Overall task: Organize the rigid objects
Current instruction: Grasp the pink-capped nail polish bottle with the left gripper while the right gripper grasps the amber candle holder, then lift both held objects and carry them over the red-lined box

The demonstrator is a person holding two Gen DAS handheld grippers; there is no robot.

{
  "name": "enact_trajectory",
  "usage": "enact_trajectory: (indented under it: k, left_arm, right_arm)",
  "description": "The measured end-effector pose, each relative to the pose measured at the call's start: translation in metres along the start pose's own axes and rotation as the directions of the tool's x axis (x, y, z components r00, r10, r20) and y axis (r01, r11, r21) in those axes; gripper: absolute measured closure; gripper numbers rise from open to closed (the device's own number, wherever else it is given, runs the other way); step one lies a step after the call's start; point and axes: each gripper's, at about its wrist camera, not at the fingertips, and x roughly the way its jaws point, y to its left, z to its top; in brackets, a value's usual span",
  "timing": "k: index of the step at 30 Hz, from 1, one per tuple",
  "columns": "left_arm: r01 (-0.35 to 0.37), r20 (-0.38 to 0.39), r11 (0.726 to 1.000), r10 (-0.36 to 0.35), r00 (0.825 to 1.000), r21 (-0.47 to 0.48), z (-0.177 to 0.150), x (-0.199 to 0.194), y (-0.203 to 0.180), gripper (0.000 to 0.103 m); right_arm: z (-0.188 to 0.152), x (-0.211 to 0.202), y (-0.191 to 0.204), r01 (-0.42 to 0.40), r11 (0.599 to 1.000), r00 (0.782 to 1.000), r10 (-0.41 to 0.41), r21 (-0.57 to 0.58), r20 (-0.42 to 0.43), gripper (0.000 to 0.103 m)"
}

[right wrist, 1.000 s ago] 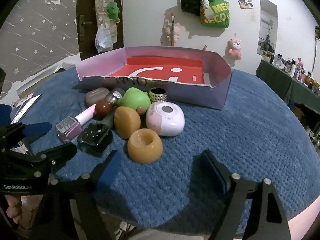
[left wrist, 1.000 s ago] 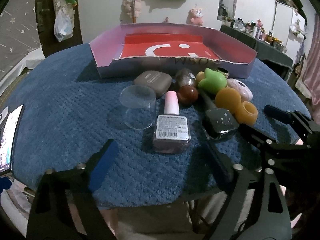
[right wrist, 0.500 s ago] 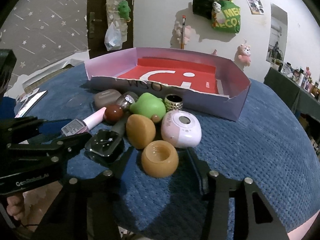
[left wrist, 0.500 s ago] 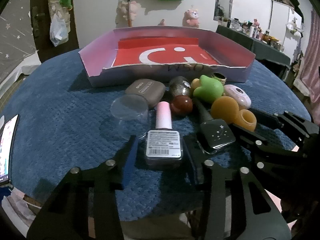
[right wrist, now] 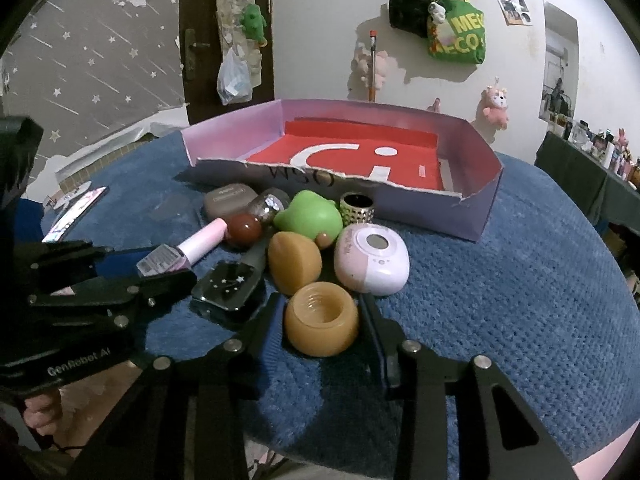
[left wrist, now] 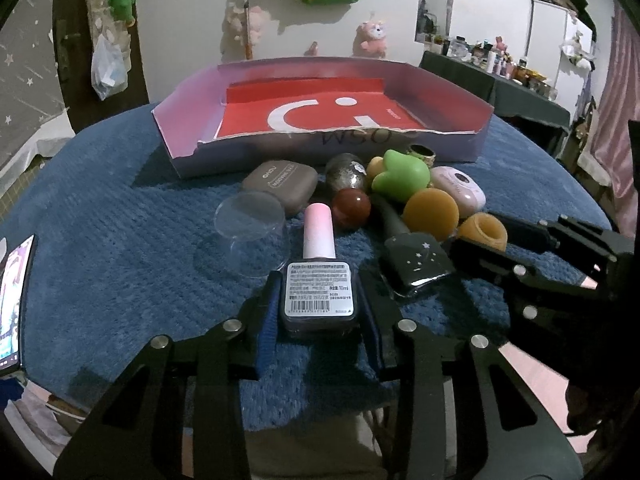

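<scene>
Two hand-held grippers angled downward, jaws closing on items.

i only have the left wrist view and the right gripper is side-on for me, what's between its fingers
Observer: The right gripper has the orange cup between its fingers, one on each side, and its jaws are closing.
Operator: which way up is the cup
Observer: Upright. Its open mouth faces up, with thread ridges inside the rim.
Operator: what's the gold thing half hidden behind the green toy
Observer: A studded ring, standing on the cloth just in front of the box wall, to the right of the green toy.
</scene>
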Motion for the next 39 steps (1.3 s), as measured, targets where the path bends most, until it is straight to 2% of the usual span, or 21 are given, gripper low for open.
enact_trajectory:
  k: [7, 13, 27, 32, 39]
  left_arm:
    - [0.032, 0.058, 0.999, -0.032, 0.998, 0.013, 0.004, -0.017, -0.004, 0.069]
    - [0.042, 0.105, 0.999, -0.044, 0.994, 0.019, 0.011, -0.028, -0.006, 0.069]
    - [0.031, 0.183, 0.999, -0.036, 0.982, 0.027, 0.05, -0.036, 0.006, 0.069]
    - [0.058, 0.195, 0.998, -0.06, 0.979, 0.019, 0.069, -0.034, 0.017, 0.069]
    - [0.055, 0.202, 0.998, -0.062, 0.977, 0.038, 0.09, -0.027, 0.022, 0.069]
  right_arm:
    - [0.012, -0.011, -0.009, -0.04, 0.998, 0.999, 0.039, 0.049, 0.022, 0.063]
    - [0.021, -0.015, -0.008, -0.052, 0.998, 0.998, 0.051, 0.047, 0.036, 0.063]
    - [0.053, -0.019, -0.015, -0.072, 0.997, 0.994, 0.068, 0.042, 0.083, 0.063]
    - [0.068, -0.015, -0.018, -0.075, 0.997, 0.993, 0.071, 0.035, 0.096, 0.063]
    - [0.086, -0.004, -0.029, -0.088, 0.995, 0.992, 0.083, 0.046, 0.092, 0.063]
